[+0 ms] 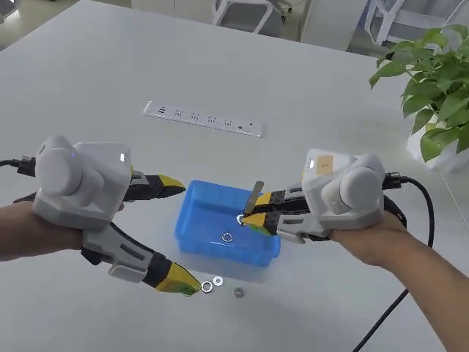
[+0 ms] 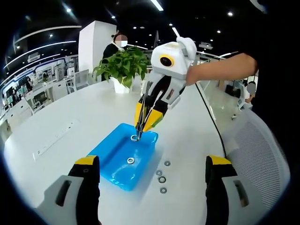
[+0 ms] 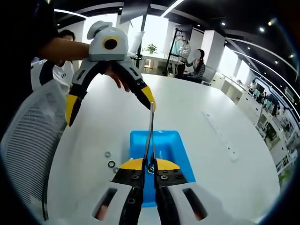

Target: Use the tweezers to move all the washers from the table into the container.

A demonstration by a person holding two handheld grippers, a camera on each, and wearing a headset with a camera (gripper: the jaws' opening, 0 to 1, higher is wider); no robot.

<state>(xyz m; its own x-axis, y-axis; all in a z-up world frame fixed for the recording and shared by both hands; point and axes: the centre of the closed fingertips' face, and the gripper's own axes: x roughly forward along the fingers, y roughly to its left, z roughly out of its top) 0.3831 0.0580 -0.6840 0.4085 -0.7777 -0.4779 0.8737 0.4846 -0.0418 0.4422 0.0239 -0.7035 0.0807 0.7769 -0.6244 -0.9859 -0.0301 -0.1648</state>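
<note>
The right tool (image 1: 256, 213) is clenched on the tweezers (image 3: 150, 136), whose slim steel legs run on past the jaws and slant steeply down into the blue container (image 1: 192, 220). At their tips sits a small ring that looks like a washer (image 2: 135, 138), held low over the container's floor towards one short end. Whether it touches the floor I cannot tell. A second washer (image 1: 227, 237) already lies flat inside, nearer the middle.

The left tool (image 1: 176, 233) is released, its jaws spread wide and holding nothing, at the container's opposite short end. The loose washers (image 1: 218, 280) lie on the bench (image 1: 110, 88) just outside the container's near long wall, close by the left tool's lower jaw tip.

By my judgement, the drop needs only a release straight down. The next pick lies back over that near wall, toward the person. The left tool is nearer to it, yet the right one carries the tweezers.
</note>
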